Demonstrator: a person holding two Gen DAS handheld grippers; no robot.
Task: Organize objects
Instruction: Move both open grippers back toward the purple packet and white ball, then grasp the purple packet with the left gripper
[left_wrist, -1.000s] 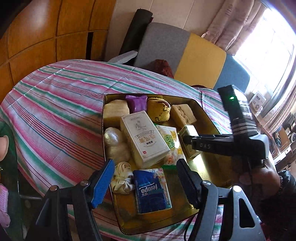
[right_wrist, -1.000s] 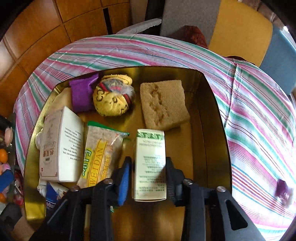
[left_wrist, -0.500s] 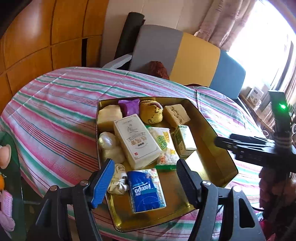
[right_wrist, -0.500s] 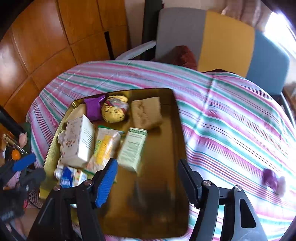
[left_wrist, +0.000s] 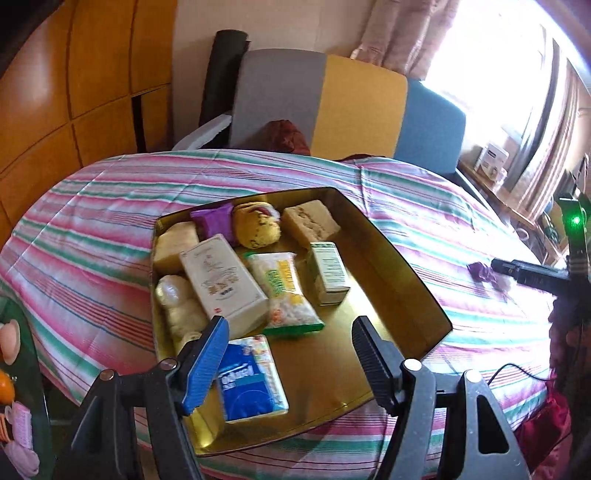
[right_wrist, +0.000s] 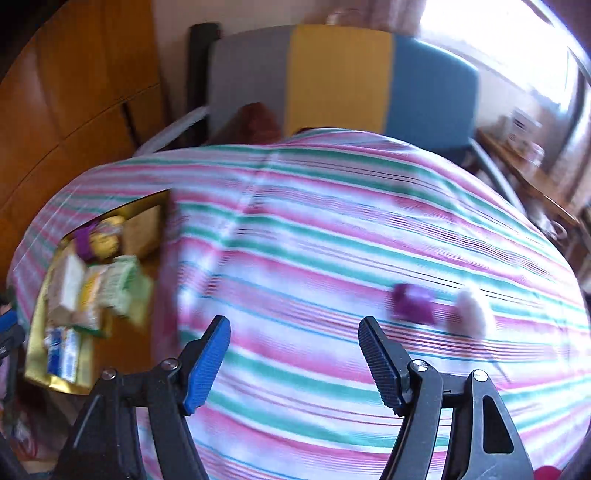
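Note:
A gold tray (left_wrist: 402, 266) lies on the striped table and holds several items: a white tea box (left_wrist: 221, 280), a green-and-white carton (left_wrist: 328, 271), a snack bag (left_wrist: 286, 291), a blue tissue pack (left_wrist: 247, 376), a sponge (left_wrist: 310, 221). My left gripper (left_wrist: 288, 354) is open and empty over the tray's near end. My right gripper (right_wrist: 293, 358) is open and empty over bare cloth. A purple packet (right_wrist: 412, 304) and a white fluffy thing (right_wrist: 471, 310) lie beyond it to the right. The tray (right_wrist: 55, 380) sits at the far left of the blurred right wrist view.
The striped tablecloth (left_wrist: 92, 206) covers the round table. A grey, yellow and blue chair (left_wrist: 343, 107) stands behind it. Wooden panels (left_wrist: 74, 74) fill the left. The right gripper's body (left_wrist: 535, 273) reaches in near the purple packet (left_wrist: 480, 271).
My right gripper let go of the green-and-white carton in the tray, opened, pulled back and swung right over the cloth toward the purple packet. My left gripper backed off a little, still open.

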